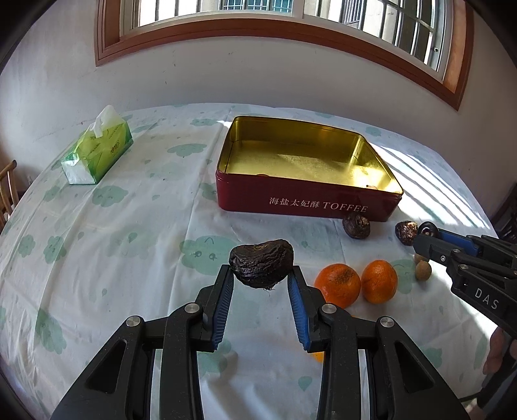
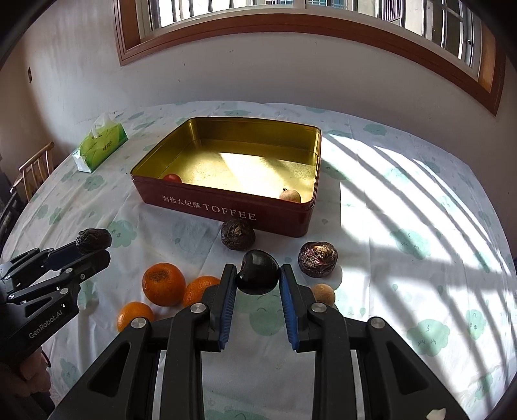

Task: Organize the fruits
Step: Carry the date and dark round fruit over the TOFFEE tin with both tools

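L gripper [image 1: 261, 278] & R gripper [image 2: 258, 280] level, each gripping dark fruit.

Window [image 2: 290, 13] sunlight stripes tablecloth [image 2: 404, 200] (edges perhaps warped).

My two wrist cameras look forward and down, close over the cloth-covered worktop [image 1: 113, 226], toward the window wall. Both share the red, gold-lined toffee tin [image 1: 303, 203] [image 2: 226, 210].
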### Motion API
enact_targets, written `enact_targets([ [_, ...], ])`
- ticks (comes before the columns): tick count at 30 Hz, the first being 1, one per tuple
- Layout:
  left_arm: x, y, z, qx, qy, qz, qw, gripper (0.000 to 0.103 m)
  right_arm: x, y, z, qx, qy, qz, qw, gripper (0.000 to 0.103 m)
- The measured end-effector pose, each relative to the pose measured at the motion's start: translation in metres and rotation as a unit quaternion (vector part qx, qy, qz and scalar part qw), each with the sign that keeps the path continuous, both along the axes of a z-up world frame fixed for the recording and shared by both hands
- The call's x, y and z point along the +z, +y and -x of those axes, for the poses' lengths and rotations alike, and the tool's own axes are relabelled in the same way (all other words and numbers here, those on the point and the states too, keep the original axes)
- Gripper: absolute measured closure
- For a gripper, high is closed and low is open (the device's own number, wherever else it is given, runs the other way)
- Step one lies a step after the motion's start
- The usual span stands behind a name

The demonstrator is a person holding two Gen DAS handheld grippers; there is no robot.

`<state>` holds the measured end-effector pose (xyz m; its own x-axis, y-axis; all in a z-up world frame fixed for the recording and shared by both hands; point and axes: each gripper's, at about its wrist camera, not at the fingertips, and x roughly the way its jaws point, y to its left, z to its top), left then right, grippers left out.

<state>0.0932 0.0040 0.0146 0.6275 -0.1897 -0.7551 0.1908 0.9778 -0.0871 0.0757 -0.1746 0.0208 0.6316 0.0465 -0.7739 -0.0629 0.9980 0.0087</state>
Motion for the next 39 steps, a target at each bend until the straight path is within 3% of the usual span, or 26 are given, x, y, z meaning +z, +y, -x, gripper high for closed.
enact_targets([
  [19,0.035,-0.01,-0.078,-0.004,-0.035,-0.013,0.9993,0.067,0.017,-0.011,-0.057,-0.004,-0.017,-0.01,1.0,0.078],
  [28,0.015,-0.022,-0.116,-0.006,-0.007,-0.014,0.9999,0.067,0.0,-0.006,-0.095,0.007,0.004,-0.007,1.0,0.078],
  [39,-0.009,-0.035,-0.133,-0.014,0.011,-0.025,0.9995,0.067,-0.017,-0.003,-0.116,0.015,0.022,-0.011,1.0,0.078],
])
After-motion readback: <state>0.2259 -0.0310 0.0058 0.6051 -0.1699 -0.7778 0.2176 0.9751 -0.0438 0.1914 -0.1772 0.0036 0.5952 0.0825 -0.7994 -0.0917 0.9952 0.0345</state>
